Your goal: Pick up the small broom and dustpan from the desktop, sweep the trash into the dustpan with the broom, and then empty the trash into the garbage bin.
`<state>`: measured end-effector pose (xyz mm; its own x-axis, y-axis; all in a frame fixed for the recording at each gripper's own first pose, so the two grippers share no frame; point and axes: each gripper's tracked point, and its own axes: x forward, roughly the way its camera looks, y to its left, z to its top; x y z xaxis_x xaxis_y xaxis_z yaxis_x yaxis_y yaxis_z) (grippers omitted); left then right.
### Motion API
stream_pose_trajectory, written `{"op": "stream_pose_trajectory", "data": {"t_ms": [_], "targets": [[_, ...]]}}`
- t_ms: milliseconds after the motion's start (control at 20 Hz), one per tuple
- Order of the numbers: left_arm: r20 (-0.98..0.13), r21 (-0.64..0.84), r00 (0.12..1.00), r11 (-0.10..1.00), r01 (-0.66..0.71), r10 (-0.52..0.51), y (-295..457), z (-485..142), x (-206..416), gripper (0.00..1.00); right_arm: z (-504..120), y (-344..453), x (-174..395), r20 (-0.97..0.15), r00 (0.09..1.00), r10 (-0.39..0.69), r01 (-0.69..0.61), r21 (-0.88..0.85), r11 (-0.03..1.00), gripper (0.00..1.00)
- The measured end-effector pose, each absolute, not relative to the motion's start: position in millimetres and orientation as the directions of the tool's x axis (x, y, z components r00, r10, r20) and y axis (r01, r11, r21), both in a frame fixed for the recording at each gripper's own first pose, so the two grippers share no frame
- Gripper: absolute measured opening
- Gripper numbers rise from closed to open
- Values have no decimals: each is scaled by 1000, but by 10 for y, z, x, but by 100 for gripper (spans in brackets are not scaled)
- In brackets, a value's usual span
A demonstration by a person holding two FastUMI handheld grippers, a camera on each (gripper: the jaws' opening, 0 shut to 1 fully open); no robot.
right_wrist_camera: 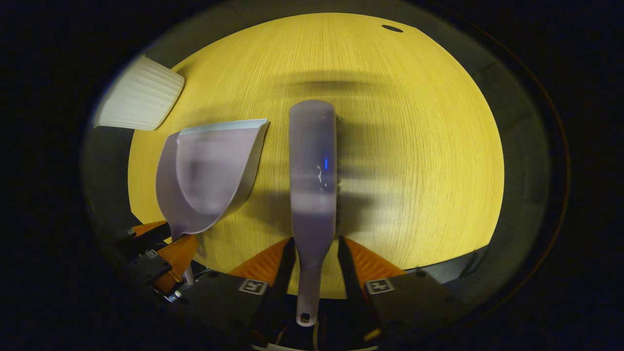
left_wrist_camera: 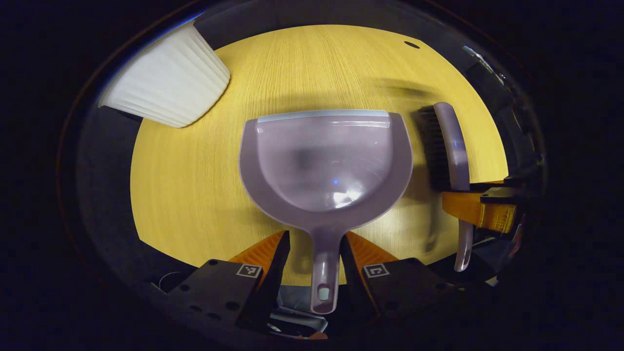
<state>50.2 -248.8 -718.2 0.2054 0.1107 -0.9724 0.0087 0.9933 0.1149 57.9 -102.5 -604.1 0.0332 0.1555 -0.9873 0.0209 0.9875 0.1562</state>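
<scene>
Over desktop (left_wrist_camera: pixel 195 195) | left gripper (left_wrist_camera: pixel 314 253) clamps grey dustpan (left_wrist_camera: pixel 324 161) handle | right gripper (right_wrist_camera: pixel 314 258) clamps broom (right_wrist_camera: pixel 312 161)

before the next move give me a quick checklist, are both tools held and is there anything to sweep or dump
1. Left gripper on dustpan handle: handle sits between the fingers, ok.
2. Right gripper on broom handle: handle between the fingers, ok.
3. Trash in the dustpan: none seen in the blurred pan, cannot tell.
4. Trash on the desktop: none visible, cannot tell.
5. Garbage bin within sight: white ribbed bin at the desk's far left edge, ok.
6. Broom beside the dustpan, apart: ok.
</scene>
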Motion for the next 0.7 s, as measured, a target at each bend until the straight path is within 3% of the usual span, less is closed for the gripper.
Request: {"op": "stream_pose_trajectory", "data": {"t_ms": [50, 200, 250, 350, 400, 450, 550, 700], "targets": [[-972, 114, 206, 994, 5, 110, -2482, -7170, 494, 63, -6012, -1013, 582, -987, 37, 159, 24, 160, 987, 74], [-966, 134, 224, 991, 4, 130, -2433, -7076, 453, 71, -5908, -1006, 607, -984, 62, 167, 32, 170, 985, 82], [-958, 163, 240, 987, -4, 159, -2384, -7046, 450, 74, -5882, -1019, 605, -983, 76, 170, 29, 172, 985, 91], [-932, 236, 280, 972, -8, 229, -2279, -6987, 452, 84, -5833, -1111, 640, -982, 109, 157, 24, 161, 987, 92], [-914, 272, 314, 962, 0, 258, -2240, -6928, 476, 85, -5834, -1161, 643, -982, 121, 145, 22, 149, 989, 87], [-897, 300, 342, 954, 8, 279, -2217, -6880, 496, 85, -5858, -1197, 629, -982, 133, 133, 20, 137, 990, 95], [-861, 352, 401, 936, 28, 312, -2216, -6717, 523, 85, -5807, -1205, 596, -979, 153, 135, 30, 141, 990, 95], [-864, 288, 446, 956, 55, 234, -2399, -6654, 499, 85, -5572, -1166, 562, -968, 194, 156, 31, 165, 986, 95]]}}
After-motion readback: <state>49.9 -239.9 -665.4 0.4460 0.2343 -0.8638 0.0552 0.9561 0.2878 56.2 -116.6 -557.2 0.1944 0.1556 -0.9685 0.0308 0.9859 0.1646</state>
